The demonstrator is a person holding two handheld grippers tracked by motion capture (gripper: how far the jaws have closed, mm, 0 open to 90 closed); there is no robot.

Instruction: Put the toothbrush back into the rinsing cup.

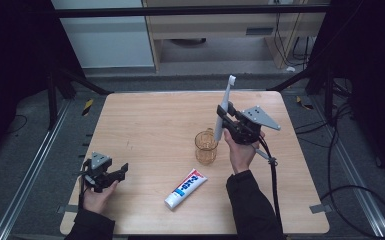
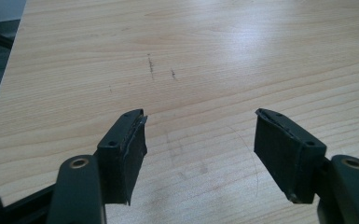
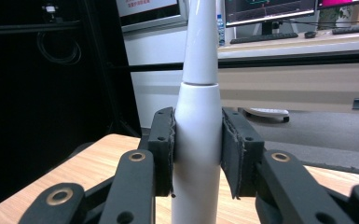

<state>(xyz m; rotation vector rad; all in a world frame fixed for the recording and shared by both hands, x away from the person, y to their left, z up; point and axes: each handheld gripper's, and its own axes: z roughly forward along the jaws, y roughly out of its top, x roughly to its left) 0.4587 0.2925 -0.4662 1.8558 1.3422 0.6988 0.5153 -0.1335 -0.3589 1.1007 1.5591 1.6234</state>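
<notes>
My right gripper (image 1: 228,122) clamps the electric toothbrush (image 1: 224,107) upright between its fingers (image 3: 162,149), just beside the amber cup (image 1: 206,146). I should keep it vertical and lower it slowly into the cup. My left gripper (image 2: 200,140) rests open on the worktop (image 1: 155,130).

toothpaste tube (image 1: 185,189) (flat) near amber cup (image 1: 206,146)
</notes>
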